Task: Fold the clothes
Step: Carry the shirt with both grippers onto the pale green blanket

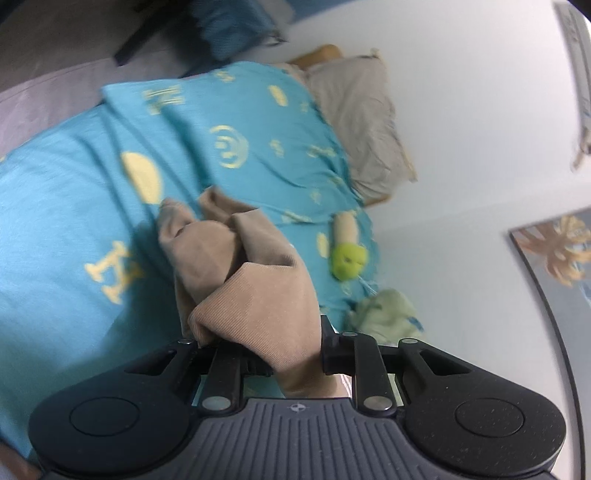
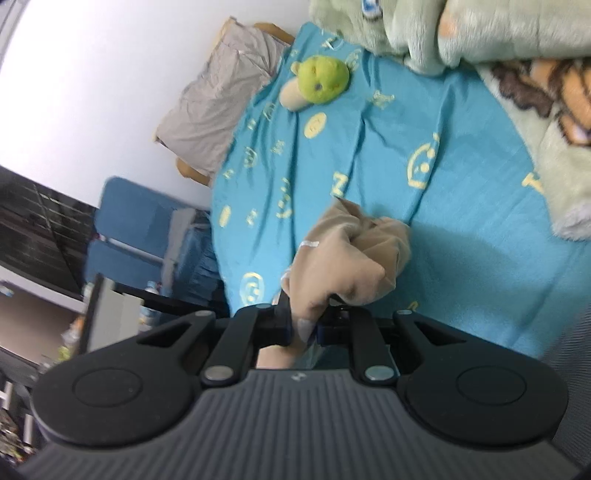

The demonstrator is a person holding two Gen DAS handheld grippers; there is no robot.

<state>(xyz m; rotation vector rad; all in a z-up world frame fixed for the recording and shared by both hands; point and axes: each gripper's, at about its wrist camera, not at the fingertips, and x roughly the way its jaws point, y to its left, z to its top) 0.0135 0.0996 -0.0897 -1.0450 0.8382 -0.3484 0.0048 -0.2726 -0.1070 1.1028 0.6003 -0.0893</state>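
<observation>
**Both tongs hold the tan cloth up over the bed**

The left tongs [image 1: 291, 350] are clamped on a bunch of the tan cloth [image 1: 243, 280]. The cloth fills the gap between the two black fingers, and the rest hangs forward in soft, thick folds. The right tongs [image 2: 308, 325] are also clamped on the cloth [image 2: 351, 254], pinching a thin bit close to the fingers. From there the cloth balls up in a wrinkled lump.

The cloth is in the air, just above the blue bed [image 1: 66, 206] with its yellow shapes. I cannot tell if the low end touches the sheet. It looks like one piece of clothing held at two spots, but the pictures do not show the part in between, so I am not sure.

I think this is an early step. The cloth is picked up, but it is still all scrunched. No neat fold shows yet.

Next, the two tongs likely need to move apart so the cloth pulls straight. Then it can be laid flat on a bare part of the bed and folded over.

Some things sit close by: a green toy [image 2: 321, 79], a fluffy blanket [image 2: 517, 33] and a grey pillow [image 2: 221, 96]. The cloth should be put down away from them.
</observation>
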